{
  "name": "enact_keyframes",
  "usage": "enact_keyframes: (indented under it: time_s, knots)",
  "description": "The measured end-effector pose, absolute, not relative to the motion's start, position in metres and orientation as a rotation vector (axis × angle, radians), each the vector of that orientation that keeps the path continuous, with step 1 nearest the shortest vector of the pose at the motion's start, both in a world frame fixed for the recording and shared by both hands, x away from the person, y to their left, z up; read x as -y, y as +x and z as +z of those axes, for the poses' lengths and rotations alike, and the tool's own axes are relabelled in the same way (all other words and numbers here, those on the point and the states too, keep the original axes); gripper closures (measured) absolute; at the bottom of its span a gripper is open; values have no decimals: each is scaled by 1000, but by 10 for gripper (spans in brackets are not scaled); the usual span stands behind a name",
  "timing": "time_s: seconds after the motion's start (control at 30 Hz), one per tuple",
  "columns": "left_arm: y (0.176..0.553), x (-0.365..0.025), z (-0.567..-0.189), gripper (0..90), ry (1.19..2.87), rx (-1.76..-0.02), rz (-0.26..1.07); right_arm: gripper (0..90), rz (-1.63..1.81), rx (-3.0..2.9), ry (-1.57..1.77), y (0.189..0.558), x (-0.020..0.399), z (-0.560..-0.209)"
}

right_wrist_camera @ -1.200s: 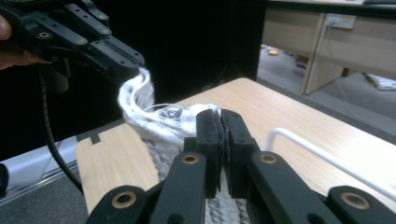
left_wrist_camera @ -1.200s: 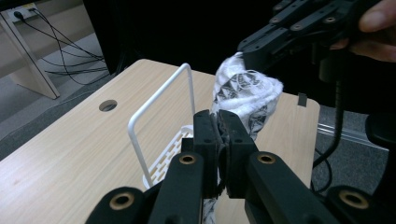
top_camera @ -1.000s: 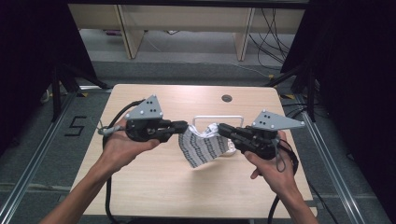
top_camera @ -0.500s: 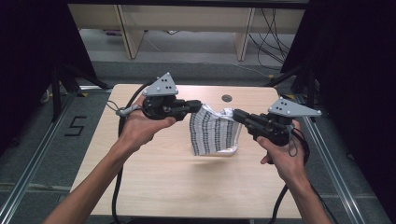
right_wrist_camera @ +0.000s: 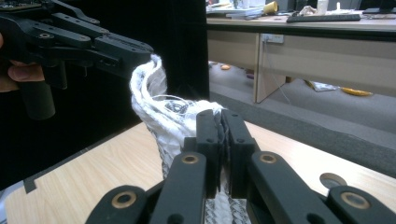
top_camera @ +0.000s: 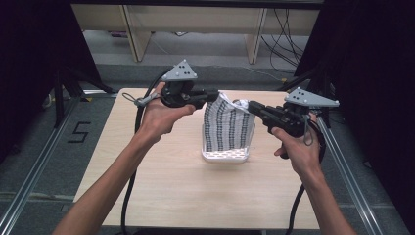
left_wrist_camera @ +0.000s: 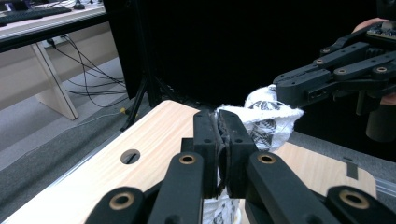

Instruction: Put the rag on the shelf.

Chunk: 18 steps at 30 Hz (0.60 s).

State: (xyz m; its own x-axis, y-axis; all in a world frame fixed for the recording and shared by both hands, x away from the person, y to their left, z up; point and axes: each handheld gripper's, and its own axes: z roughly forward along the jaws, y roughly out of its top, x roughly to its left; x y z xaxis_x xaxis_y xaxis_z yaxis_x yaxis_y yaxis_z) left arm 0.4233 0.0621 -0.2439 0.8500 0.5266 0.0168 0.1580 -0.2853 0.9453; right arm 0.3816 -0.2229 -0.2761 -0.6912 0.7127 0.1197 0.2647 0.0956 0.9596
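A white cloth with rows of black print hangs upright over the middle of the wooden table, and its lower edge rests on the top. My left gripper is shut on the cloth's upper left corner, and my right gripper is shut on its upper right corner. In the left gripper view my jaws pinch the cloth edge, with the right gripper clamped on it farther off. In the right gripper view my jaws hold the bunched cloth, and the left gripper grips its top.
A round cable hole sits in the table near its far edge. Black curtains stand on both sides. Metal rails run along the floor beside the table, and a wooden desk with cables stands behind it.
Both grippers have risen and moved away from the person. The cloth, crumpled low between them before, now hangs stretched and taller, standing on its lower edge.
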Motion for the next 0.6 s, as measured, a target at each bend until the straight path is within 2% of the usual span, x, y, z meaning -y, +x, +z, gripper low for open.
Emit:
enact_keyframes:
  time_s: [0.4,0.6]
  knots:
    - [479,-47,-252,859,1776,-658,384,871,1594,-1991,1065,437,218,-274]
    - [514,-44,-275,854,1739,-790,344,866,1570,-2000,1155,469,218,-287]
